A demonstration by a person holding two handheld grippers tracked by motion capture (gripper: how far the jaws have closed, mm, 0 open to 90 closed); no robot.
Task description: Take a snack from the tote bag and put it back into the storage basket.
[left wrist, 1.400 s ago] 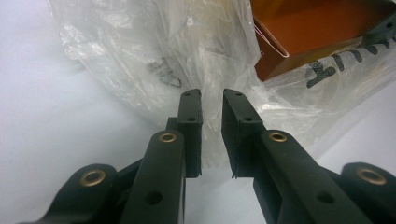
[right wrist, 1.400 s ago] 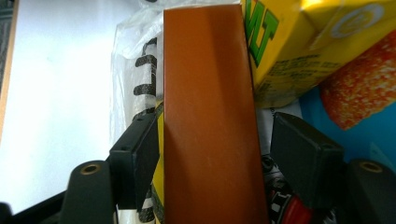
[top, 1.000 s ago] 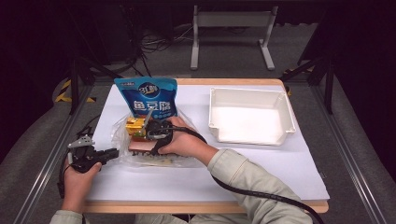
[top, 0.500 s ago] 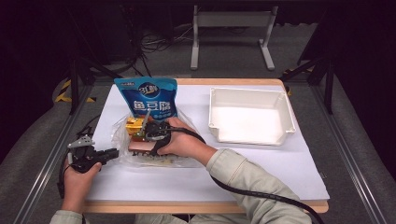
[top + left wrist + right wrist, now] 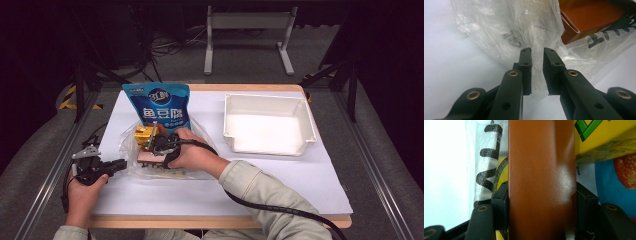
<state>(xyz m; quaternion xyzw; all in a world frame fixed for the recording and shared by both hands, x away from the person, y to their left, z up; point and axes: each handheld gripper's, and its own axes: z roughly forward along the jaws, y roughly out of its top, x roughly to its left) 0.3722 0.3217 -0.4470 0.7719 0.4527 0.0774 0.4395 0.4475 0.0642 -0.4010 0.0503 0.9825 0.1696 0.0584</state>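
- Right tool (image 5: 159, 145) is clamped on a brown box (image 5: 541, 180), which fills the gap from pad to pad in the right gripper view. Jaws have just been closing in, and both pads now sit flat against the box's sides.
- That brown box runs straight up from between the jaws, so it's dead ahead of the right tool, lying inside the clear plastic bag (image 5: 197, 150) on the table (image 5: 300, 175).
- Just to the right of the box, as that tool sees it, there's a yellow pack (image 5: 604, 137) with green print, and blue packaging below it.
- Left tool (image 5: 116, 166) has its jaws nearly together, pinching a fold of the same clear plastic bag (image 5: 534, 37) at the bag's near-left edge. The film bunches up right between the pads.
- Ahead of the left tool and off to its right, the orange-brown box (image 5: 594, 17) shows through the plastic.
- Beyond the right tool stands a blue snack pouch (image 5: 161, 105), touching the bag's far side.
- White tray (image 5: 305, 112) sits well off to the right of both tools.
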